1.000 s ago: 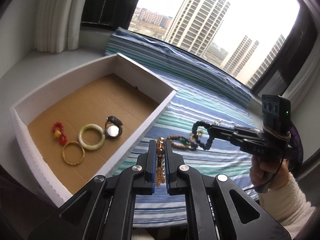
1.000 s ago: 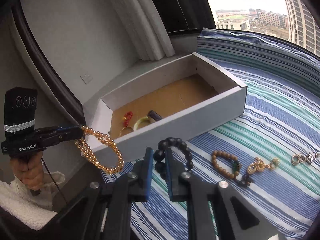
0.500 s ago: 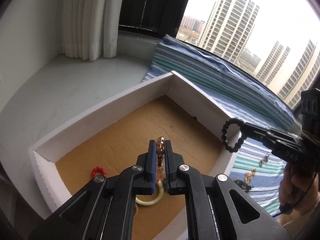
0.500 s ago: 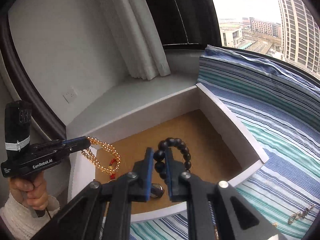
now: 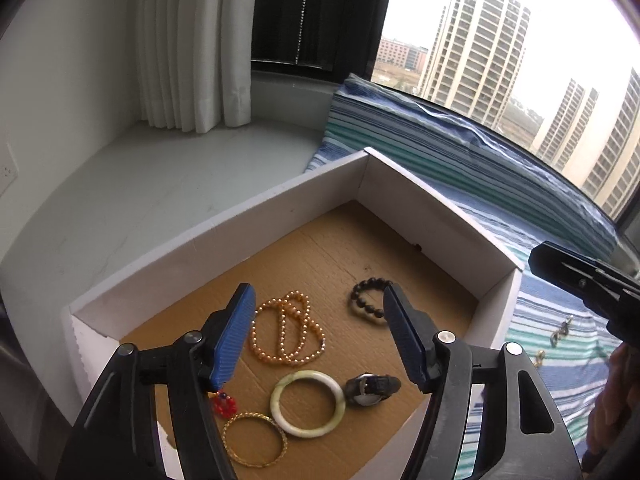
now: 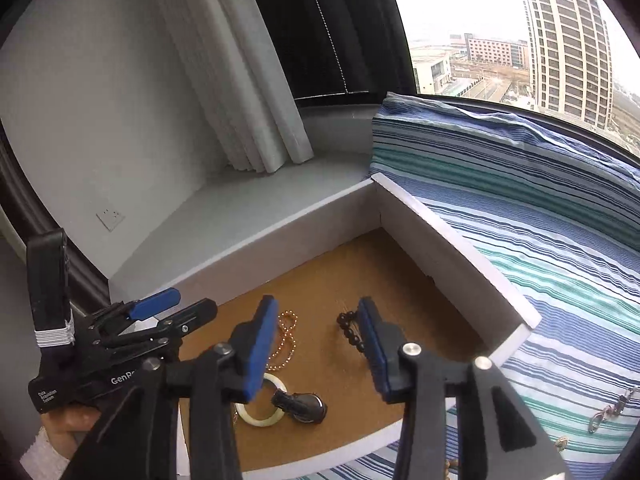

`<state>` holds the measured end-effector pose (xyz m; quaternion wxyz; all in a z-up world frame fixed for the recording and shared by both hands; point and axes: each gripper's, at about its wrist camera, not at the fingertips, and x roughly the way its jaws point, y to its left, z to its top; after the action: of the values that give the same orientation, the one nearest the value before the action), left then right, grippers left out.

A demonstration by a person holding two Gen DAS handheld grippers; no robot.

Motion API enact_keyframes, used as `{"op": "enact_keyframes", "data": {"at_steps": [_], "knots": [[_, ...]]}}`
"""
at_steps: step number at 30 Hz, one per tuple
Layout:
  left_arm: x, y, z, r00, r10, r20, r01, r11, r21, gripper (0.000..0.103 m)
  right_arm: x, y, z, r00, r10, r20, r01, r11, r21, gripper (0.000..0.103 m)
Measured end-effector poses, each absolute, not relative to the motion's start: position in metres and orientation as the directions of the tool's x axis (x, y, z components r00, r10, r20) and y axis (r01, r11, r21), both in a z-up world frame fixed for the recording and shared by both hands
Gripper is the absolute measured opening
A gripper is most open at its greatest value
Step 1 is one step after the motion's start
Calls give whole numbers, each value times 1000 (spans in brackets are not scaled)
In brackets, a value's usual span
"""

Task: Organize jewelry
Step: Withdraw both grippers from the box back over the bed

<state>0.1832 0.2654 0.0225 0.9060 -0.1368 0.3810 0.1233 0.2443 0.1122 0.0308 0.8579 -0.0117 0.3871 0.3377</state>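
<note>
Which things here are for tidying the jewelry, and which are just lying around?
For the job: white box, gold bead strand, black bead bracelet, jade bangle, gold bangle, red beads, watch, loose pieces on the striped cloth.

Just there: curtain, wall socket.

Both grippers spread wide above the box interior

The left gripper (image 5: 320, 332) hangs over the box's near-left corner, its blue pads (image 5: 234, 340) far apart and holding nothing. The right gripper (image 6: 316, 344) hovers beside it toward the near edge, jaws equally parted, blue pads (image 6: 260, 352) bare.
</note>
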Motion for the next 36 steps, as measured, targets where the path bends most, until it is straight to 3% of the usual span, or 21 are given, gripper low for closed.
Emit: {"op": "enact_keyframes", "data": {"at_steps": [2, 4, 6, 12, 20, 28, 36], "knots": [[166, 248, 33, 702, 107, -704, -295, 944, -150, 80, 224, 96, 41, 495, 569, -656, -591, 774, 225, 44], [148, 226, 41, 727, 94, -681, -253, 957, -139, 84, 204, 77, 47, 518, 555, -651, -586, 785, 203, 57], [134, 203, 45, 743, 74, -665, -215, 968, -132, 85, 185, 55, 48, 537, 531, -656, -574, 800, 178, 61], [104, 135, 37, 753, -32, -658, -114, 977, -178, 90, 135, -23, 31, 594, 433, -678, -503, 858, 108, 61], [86, 54, -3, 682, -148, -716, -5, 978, -207, 90, 70, -111, -39, 633, 213, -744, -333, 943, -13, 61], [70, 6, -32, 627, -162, -762, 73, 986, -149, 90, 3, -147, -80, 645, 122, -754, -210, 977, -21, 61], [56, 0, -49, 599, -145, -787, 80, 989, -121, 90, -9, -147, -76, 685, 94, -722, -188, 981, -51, 61]]}}
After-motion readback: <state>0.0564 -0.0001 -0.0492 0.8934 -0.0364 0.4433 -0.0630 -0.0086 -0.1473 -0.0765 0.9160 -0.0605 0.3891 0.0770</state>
